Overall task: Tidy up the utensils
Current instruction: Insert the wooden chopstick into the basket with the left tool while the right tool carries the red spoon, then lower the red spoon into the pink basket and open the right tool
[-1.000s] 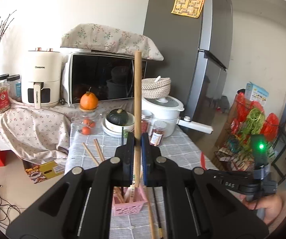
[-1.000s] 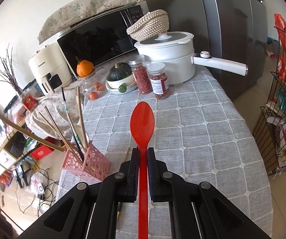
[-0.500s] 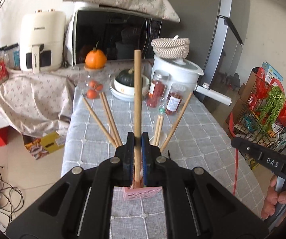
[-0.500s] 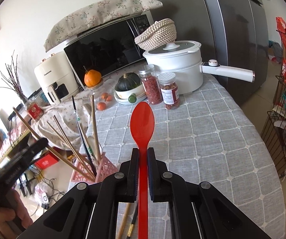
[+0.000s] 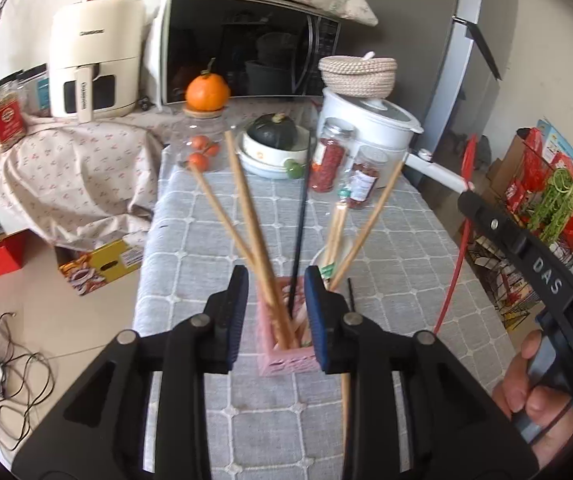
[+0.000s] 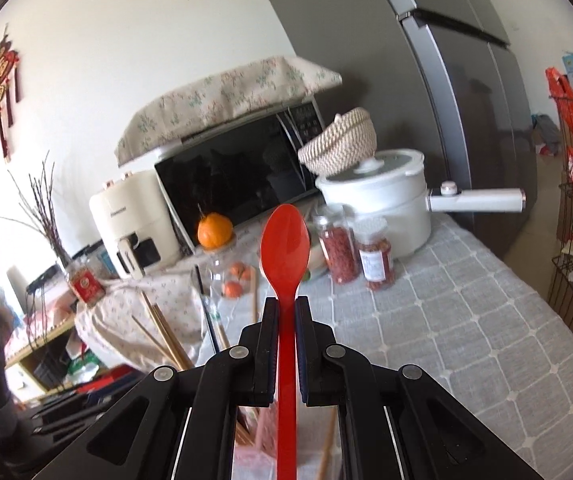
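The left hand-held gripper (image 5: 274, 314) is hanging just above the pink basket (image 5: 284, 354), and its blue pads are standing a little way apart. Its jaws have just been opening, and a wooden chopstick (image 5: 256, 236) is standing between them with a gap on each side, so nothing is pressing on it. That chopstick is leaning in the pink basket with its tip pointing up and to the left. More wooden chopsticks (image 5: 366, 222) and one black chopstick (image 5: 300, 224) are leaning out of the pink basket like a fan. The pink basket is sitting on the desk (image 5: 206, 240), which is wearing a grey checked cloth. One more wooden chopstick (image 5: 345, 408) is lying flat on the desk just to the right of the pink basket. The right hand-held gripper (image 6: 286, 322) is squeezing the handle of a red plastic spoon (image 6: 285, 240), with its jaws almost closed. The spoon's bowl is sticking out in front of the jaws. In the left wrist view, the spoon is showing as a thin red line up in the air to the right of the pink basket. A person's hand (image 5: 538, 396) is holding the right hand-held gripper. Behind the pink basket, at the far end of the desk, two jars of red stuff (image 5: 328, 160) are standing beside a white pot (image 5: 366, 120).
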Demonstrator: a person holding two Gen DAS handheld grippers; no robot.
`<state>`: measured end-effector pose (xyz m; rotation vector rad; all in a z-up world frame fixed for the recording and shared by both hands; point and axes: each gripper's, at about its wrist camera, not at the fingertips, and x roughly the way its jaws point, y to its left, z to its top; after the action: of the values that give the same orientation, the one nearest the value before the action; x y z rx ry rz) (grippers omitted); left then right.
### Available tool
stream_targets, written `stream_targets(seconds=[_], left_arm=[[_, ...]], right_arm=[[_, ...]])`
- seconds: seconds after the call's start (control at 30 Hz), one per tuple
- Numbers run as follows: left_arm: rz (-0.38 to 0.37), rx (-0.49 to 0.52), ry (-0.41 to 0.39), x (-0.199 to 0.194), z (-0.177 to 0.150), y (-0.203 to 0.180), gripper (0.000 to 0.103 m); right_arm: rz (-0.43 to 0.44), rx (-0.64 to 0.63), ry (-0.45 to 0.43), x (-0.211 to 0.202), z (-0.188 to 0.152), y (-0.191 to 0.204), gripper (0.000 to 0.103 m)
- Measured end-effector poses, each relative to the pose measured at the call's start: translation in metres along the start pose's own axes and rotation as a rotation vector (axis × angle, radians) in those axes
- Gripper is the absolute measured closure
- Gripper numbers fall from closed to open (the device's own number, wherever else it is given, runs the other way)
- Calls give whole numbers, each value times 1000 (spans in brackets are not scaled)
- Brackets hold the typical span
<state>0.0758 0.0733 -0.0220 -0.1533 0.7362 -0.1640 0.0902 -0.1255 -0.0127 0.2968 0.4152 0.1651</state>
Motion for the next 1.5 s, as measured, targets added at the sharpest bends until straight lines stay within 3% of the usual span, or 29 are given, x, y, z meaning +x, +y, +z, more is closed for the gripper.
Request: stream_targets(seconds=[0.2,0.57,0.93,1.0,1.1,1.17,1.23,1.5], left_arm=[[81,-2,45,-5,-6,23,72],[86,-23,73,-10,-12,48,72],[109,-21,101,-2,-16,53,72],[116,-17,111,1,-18,52,72],[111,-13,123,3,-19,51,72],[103,-12,130,4,-20,49,71],[91,-14,138,5,-21,47,68],[64,18,157,9,-25,28,32]], right_arm=[[-49,1,-112,7,-6,29,95],[-203,-68,-285,29,-33,72,95],[-212,-89,-225,38,-62,73,92],[-199,-86,-205,36,-62,70,88],[-186,-85,-189,30,-59,65,77],[-167,-85,-178,23,-54,60,64],[-142,-82,-156,16,-47,56,59],[-77,-95,-46,-8,-16,26,33]])
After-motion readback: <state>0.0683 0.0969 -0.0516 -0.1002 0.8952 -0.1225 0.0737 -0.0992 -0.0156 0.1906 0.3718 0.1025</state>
